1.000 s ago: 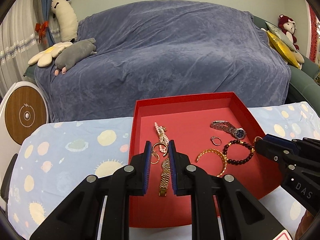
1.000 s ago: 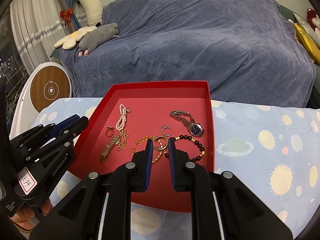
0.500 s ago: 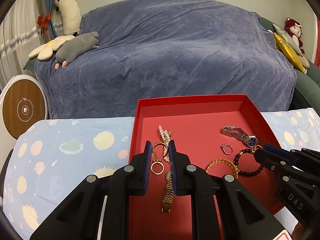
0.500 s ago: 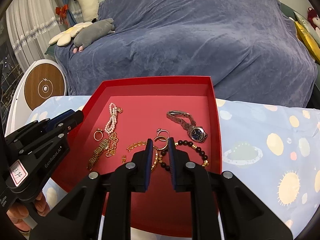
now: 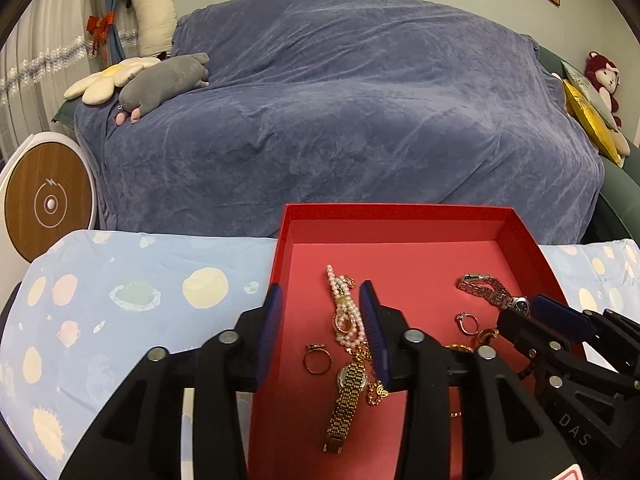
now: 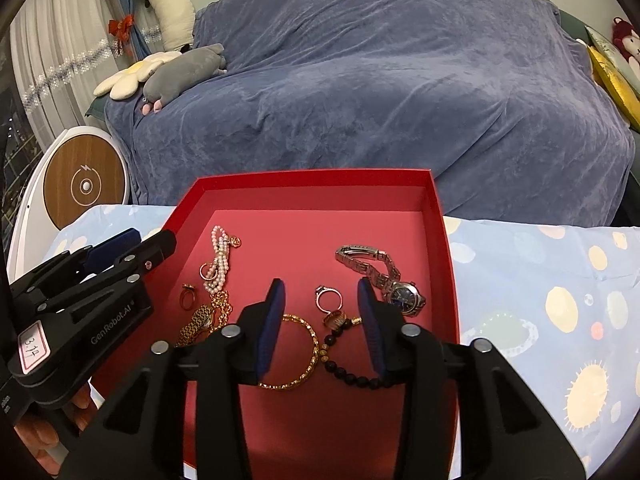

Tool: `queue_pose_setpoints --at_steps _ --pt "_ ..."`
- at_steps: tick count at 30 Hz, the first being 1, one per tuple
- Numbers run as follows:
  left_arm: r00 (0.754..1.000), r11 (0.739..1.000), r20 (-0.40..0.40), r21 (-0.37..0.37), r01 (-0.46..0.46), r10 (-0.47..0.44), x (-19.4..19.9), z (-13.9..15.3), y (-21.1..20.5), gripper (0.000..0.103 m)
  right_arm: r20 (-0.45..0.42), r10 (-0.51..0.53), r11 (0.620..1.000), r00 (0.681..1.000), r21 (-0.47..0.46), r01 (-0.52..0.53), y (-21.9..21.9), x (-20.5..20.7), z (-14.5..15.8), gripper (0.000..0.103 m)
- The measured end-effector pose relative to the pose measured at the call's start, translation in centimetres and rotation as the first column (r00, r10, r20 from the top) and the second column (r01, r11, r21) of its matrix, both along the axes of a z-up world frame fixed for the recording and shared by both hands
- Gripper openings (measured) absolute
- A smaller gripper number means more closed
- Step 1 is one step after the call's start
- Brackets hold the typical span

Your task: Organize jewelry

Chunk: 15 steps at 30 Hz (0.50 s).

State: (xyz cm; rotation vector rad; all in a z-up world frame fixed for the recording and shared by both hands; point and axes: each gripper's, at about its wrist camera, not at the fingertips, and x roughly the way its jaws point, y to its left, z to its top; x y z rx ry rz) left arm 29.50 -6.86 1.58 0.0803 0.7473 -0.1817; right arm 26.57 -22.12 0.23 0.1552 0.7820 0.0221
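Both tools have spread wide since a moment ago. The left tool [image 5: 320, 320] now straddles the pearl bracelet [image 5: 345, 308] in the red tray [image 5: 400, 216]; the right tool [image 6: 320, 316] brackets a ring [image 6: 329, 298], gripping nothing.

Readable text on both grippers

Left gripper [image 6: 120, 254]: "GenRobot.AI" printed on side, white sticker "3.14" below it. Right gripper [image 5: 532, 312]: "DAS" on its black body, rest cut off.

Far half of red tray [image 6: 320, 232] floor bare — near half crowded, jewelry close-packed.
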Motion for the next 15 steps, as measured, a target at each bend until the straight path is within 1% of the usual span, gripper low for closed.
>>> queue_pose_setpoints --at_steps 4,6,8,10,11,13,15 --pt "1.000 1.000 0.008 -0.007 -0.001 0.001 -1.0 1.1 0.9 0.043 0.021 -0.015 1.000 1.000 0.003 0.015 -0.5 -1.8 1.5 0.039" --pt "1.000 1.000 0.014 0.002 0.000 0.000 -2.1 1.9 1.5 0.047 0.029 -0.026 1.000 0.999 -0.003 0.026 -0.9 -3.3 2.6 0.053" --pt "1.000 1.000 0.022 0.001 -0.008 0.008 -3.7 2.8 2.3 0.057 0.046 -0.039 0.999 0.998 -0.023 0.040 -1.1 -5.3 3.7 0.058" --pt "1.000 1.000 0.017 -0.011 -0.010 0.010 -5.5 3.6 3.2 0.064 0.052 -0.049 0.998 0.997 -0.045 0.052 -1.3 -7.5 4.6 0.063" --pt "1.000 1.000 0.016 -0.011 -0.011 0.011 -6.5 3.9 3.6 0.066 0.053 -0.057 0.997 0.997 -0.049 0.060 -1.5 -8.7 4.9 0.066" --pt "1.000 1.000 0.009 -0.004 -0.011 0.011 -8.4 4.3 4.1 0.070 0.045 -0.063 0.997 0.997 -0.037 0.064 -1.7 -10.9 5.3 0.067" --pt "1.000 1.000 0.004 -0.009 -0.012 0.012 -10.3 4.6 4.7 0.071 0.039 -0.075 0.997 0.996 -0.026 0.076 -1.8 -13.1 5.4 0.069"
